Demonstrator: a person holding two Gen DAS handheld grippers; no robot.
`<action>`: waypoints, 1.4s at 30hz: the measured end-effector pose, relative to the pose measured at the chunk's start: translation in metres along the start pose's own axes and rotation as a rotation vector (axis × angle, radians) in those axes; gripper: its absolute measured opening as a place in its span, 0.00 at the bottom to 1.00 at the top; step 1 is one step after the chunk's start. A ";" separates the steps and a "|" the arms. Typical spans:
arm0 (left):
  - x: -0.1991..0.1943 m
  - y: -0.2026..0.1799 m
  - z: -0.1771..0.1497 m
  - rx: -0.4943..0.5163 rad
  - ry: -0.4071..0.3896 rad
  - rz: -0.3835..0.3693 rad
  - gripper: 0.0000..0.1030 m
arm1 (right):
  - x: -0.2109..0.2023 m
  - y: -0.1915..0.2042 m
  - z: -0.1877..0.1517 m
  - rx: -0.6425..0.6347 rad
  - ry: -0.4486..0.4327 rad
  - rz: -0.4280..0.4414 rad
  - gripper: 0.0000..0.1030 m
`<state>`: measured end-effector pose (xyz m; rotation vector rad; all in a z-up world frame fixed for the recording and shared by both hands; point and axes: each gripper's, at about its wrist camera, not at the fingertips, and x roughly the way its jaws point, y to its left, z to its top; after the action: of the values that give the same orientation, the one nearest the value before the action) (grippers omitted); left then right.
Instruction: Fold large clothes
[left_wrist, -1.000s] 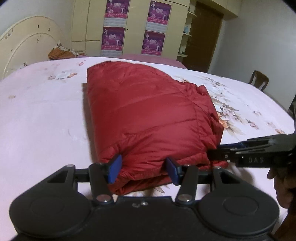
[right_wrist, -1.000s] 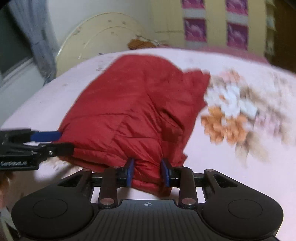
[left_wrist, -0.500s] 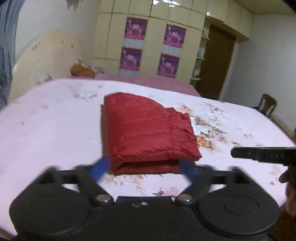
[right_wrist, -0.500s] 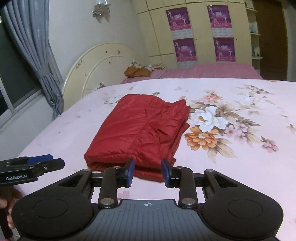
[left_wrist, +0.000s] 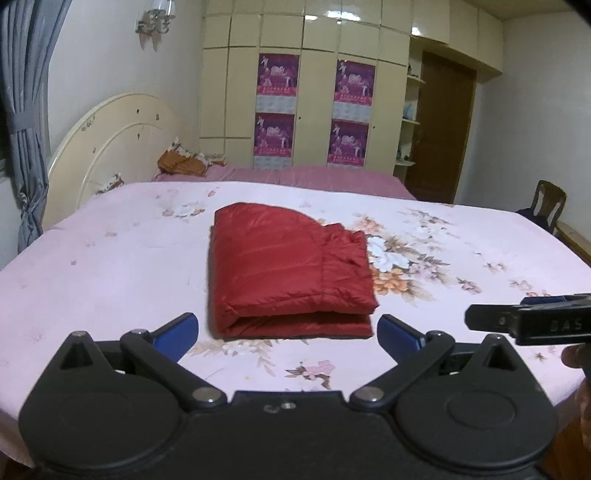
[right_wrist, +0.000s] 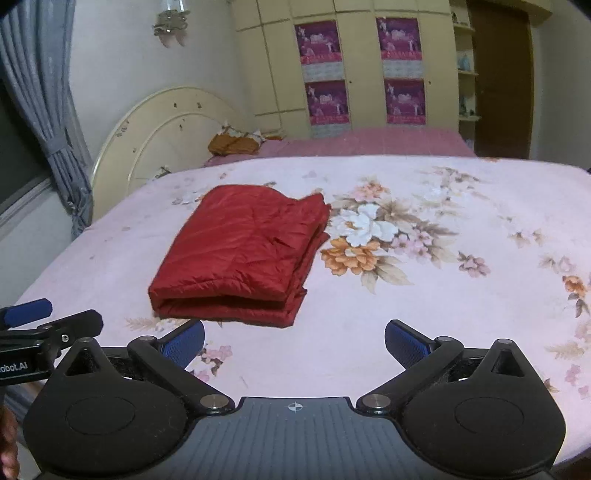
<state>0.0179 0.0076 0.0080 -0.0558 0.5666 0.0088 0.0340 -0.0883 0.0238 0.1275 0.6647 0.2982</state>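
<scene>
The red puffer jacket (left_wrist: 291, 273) lies folded into a compact rectangular packet on the floral pink bedsheet (left_wrist: 110, 266), near the front edge of the bed, with its doubled fold edge facing the cameras. The layers sit stacked and fairly flush along that edge; on the packet's right side a looser, wrinkled flap shows, a little less tidy in the right wrist view.

The left gripper (left_wrist: 288, 332) has its fingers spread wide with nothing between them, clear of the jacket and short of its near edge. The right gripper (right_wrist: 294, 341) has just been opening its jaws and now stands equally wide and empty, apart from the packet, which lies ahead and to its left.

By the look of it, folding is essentially done: the garment is reduced to 1 neat bundle and neither gripper touches it. What may remain is at most squaring the rumpled right edge, or moving on to another garment; none shows on this bed.
</scene>
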 end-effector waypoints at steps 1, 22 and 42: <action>-0.004 -0.002 0.000 0.000 -0.006 0.000 1.00 | -0.004 0.002 0.000 -0.004 -0.007 -0.001 1.00; -0.019 -0.008 -0.001 -0.004 -0.042 -0.003 1.00 | -0.032 0.003 -0.006 -0.010 -0.034 -0.030 1.00; -0.018 -0.003 0.002 -0.004 -0.044 -0.005 1.00 | -0.029 0.006 -0.002 -0.019 -0.032 -0.027 1.00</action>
<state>0.0039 0.0053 0.0197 -0.0610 0.5224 0.0059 0.0103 -0.0912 0.0407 0.1052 0.6309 0.2761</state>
